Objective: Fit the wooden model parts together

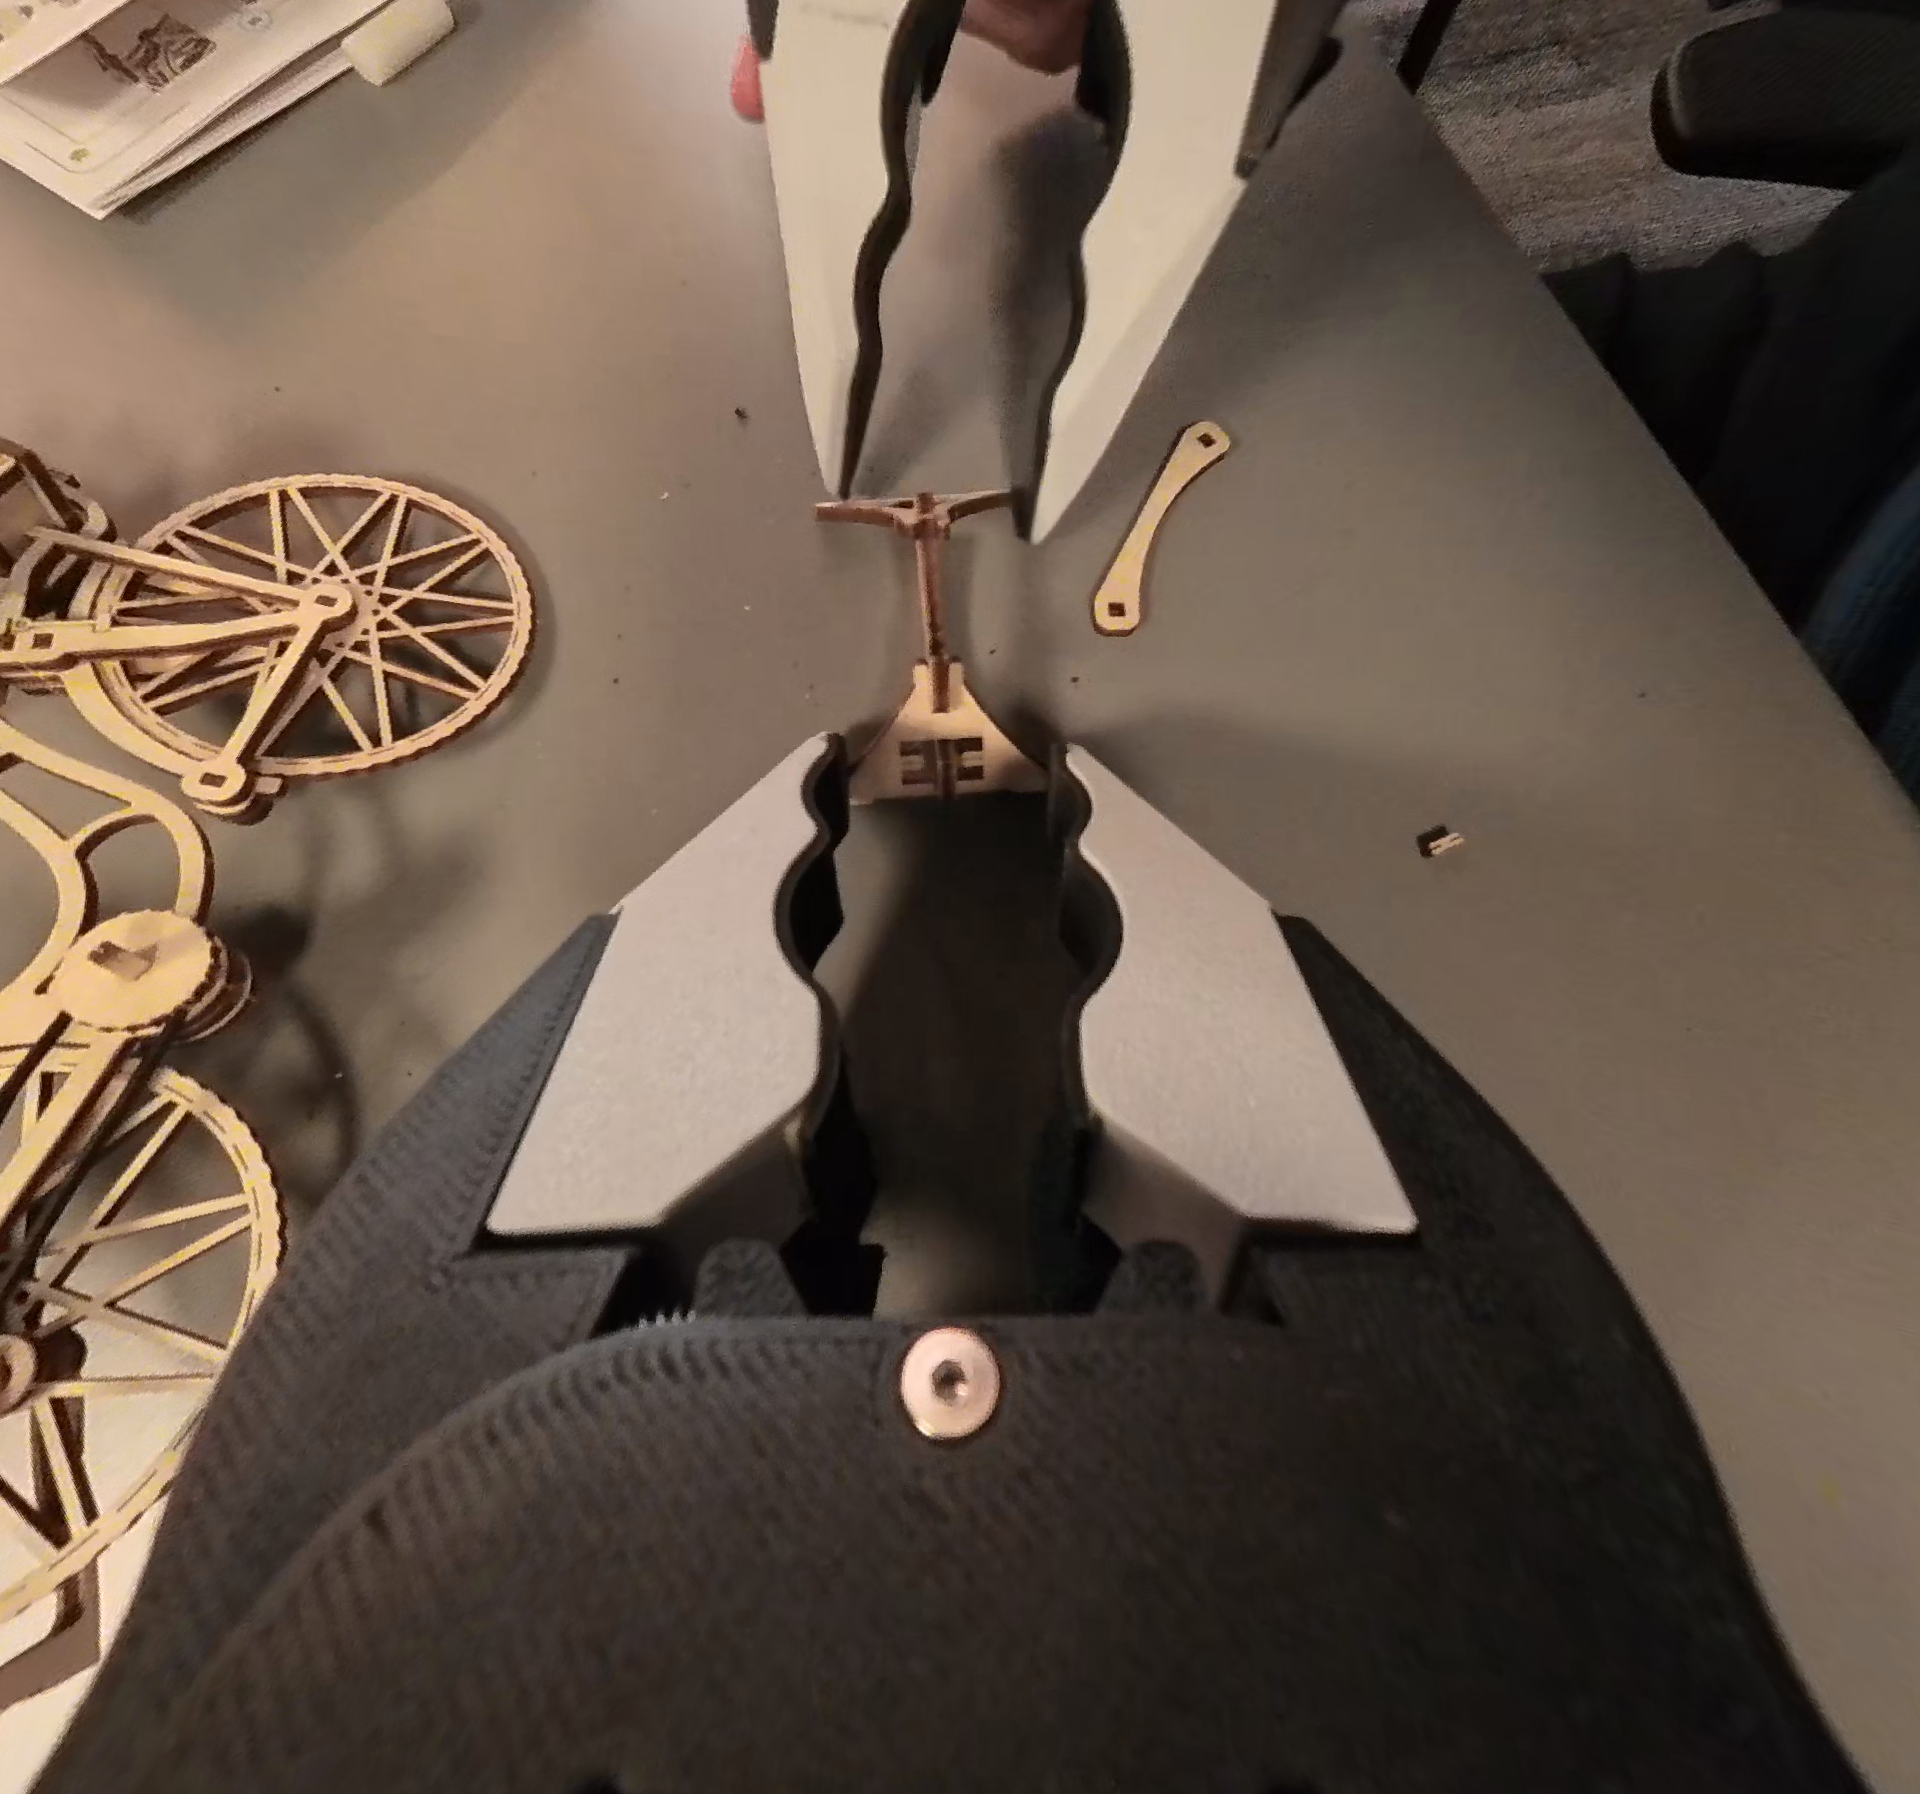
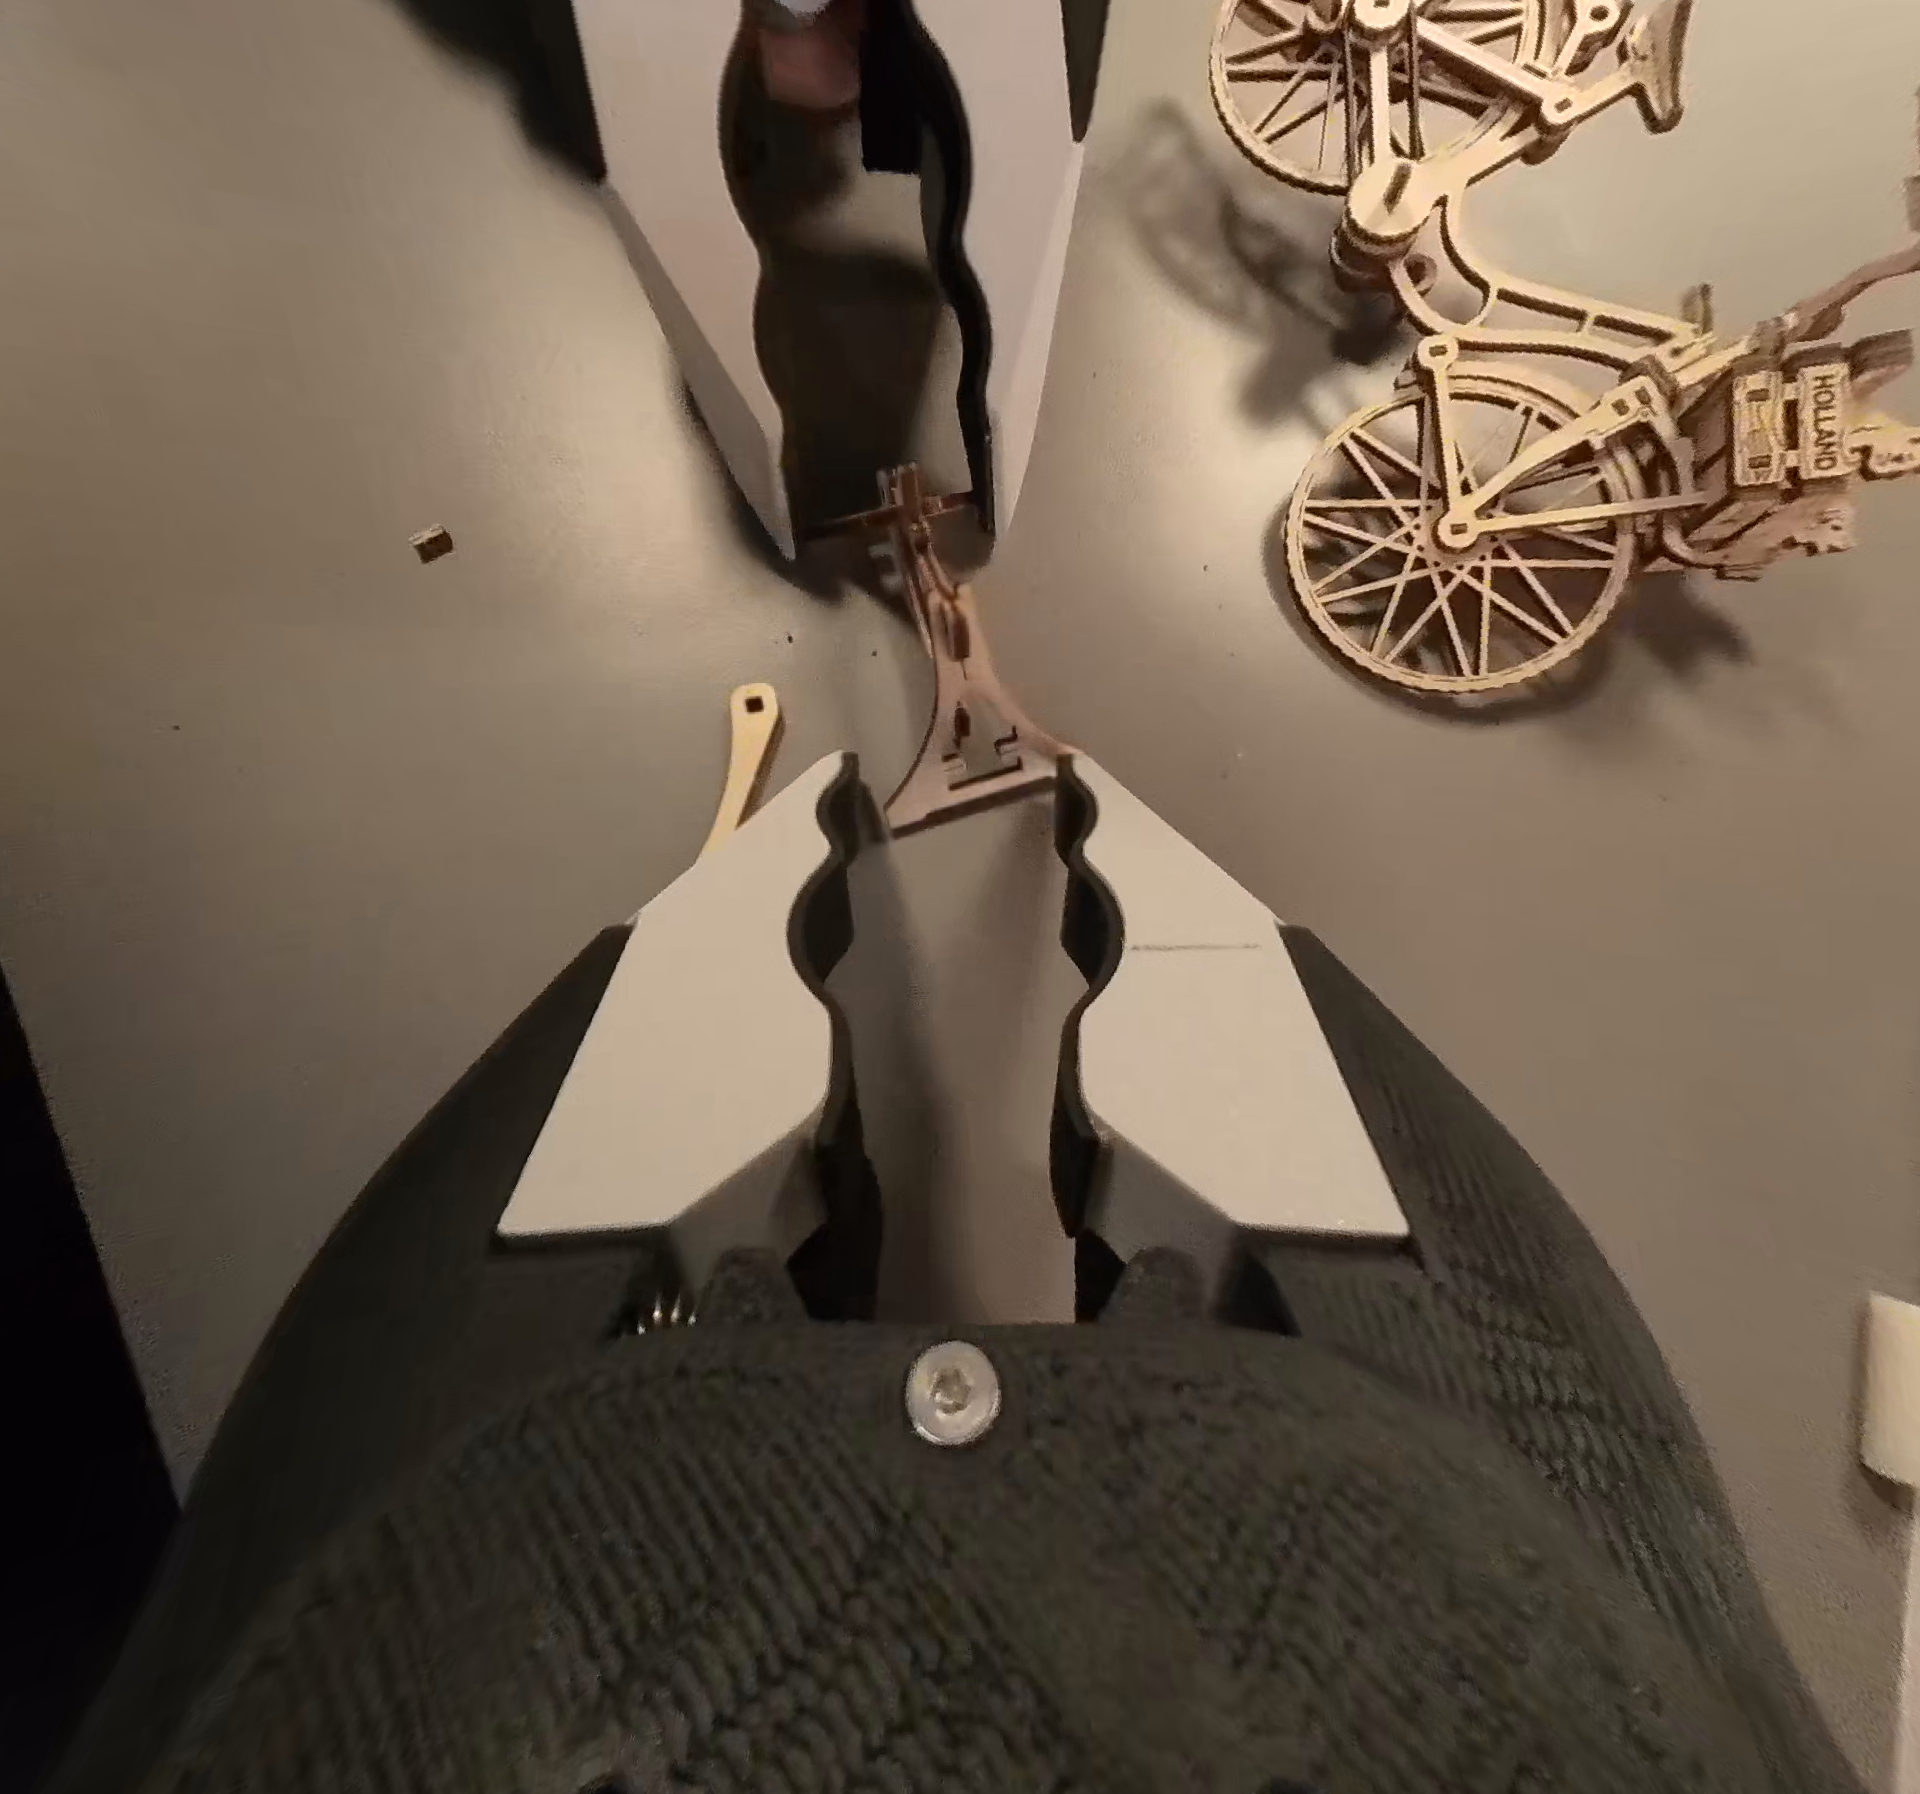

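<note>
Holding the wooden sub-assembly (image 1: 940, 674) between both grippers, above the desk (image 1: 1351, 705). Your left gripper (image 1: 948, 765) has its fingers (image 1: 727, 871) pinching the wide slotted base; the right gripper (image 1: 935, 508) pinches the thin crossbar end from the opposite side. This is thin laser-cut ply: very light, stiff in plane, but the narrow stem looks easy to snap if you twist or bend it. Keep your grip on the broad base, press along the stem axis only. Loose curved link (image 1: 1158, 529) lies on the desk just beside it; bicycle model (image 2: 1507, 310) sits well apart.
</note>
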